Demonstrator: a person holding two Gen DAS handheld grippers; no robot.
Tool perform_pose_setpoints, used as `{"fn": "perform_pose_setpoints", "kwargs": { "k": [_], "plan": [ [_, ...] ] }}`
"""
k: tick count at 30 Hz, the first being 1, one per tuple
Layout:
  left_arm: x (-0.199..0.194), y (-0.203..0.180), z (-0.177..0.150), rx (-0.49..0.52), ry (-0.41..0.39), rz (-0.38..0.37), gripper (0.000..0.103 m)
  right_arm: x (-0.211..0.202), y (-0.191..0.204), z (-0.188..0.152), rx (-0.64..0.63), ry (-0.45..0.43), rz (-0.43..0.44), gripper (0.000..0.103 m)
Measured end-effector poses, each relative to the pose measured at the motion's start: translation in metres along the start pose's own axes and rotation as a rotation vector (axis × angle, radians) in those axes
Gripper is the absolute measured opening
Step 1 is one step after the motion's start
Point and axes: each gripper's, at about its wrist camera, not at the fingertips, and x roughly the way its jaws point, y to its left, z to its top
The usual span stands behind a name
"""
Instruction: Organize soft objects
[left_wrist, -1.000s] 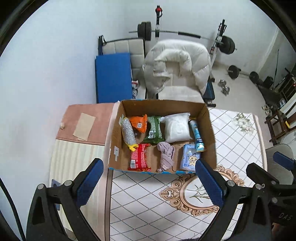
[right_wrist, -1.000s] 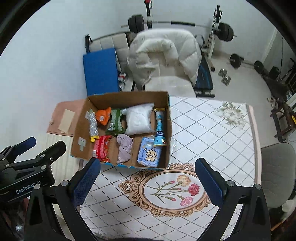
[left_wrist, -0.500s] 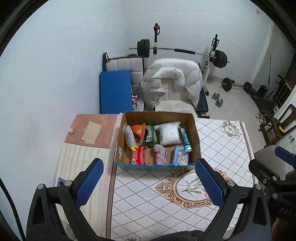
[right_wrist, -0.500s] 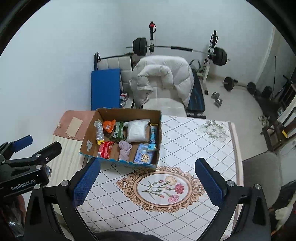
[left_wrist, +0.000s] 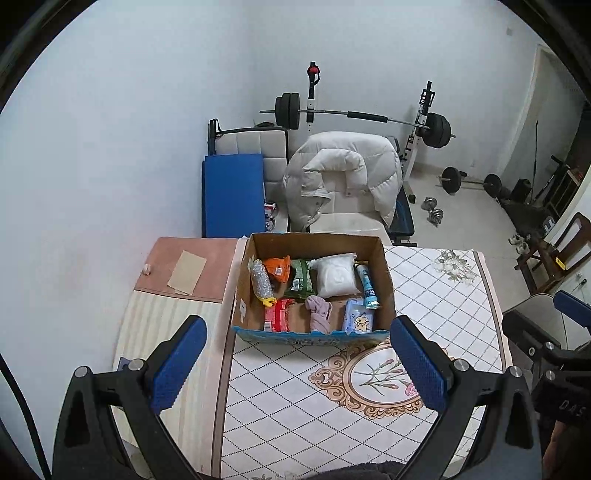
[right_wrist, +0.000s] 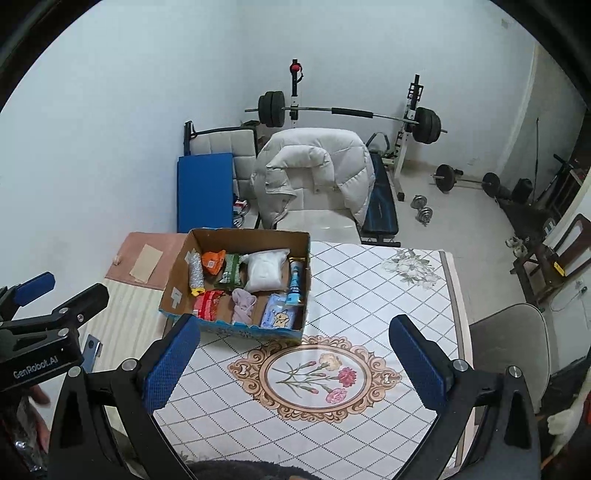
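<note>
left gripper (left_wrist: 299, 365): wide, holds nothing | right gripper (right_wrist: 295, 363): wide, holds nothing | both above table (right_wrist: 388, 295), near of cardboard box (right_wrist: 236, 328) with packets

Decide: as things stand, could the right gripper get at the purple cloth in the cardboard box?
Probably yes: the right gripper is open and empty, the cardboard box is open-topped, and nothing covers the purple cloth.
</note>
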Motion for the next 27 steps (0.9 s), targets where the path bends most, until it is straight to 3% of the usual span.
{"fn": "perform_pose_setpoints", "kwargs": {
  "k": [27],
  "plan": [
    [0.0027, -0.0009, -0.0030, -0.019, 0.008, 0.019, 0.103, 0.0022, -0.0052, -0.0030, 0.004, -0.009, -0.042, 0.103]
  ]
}}
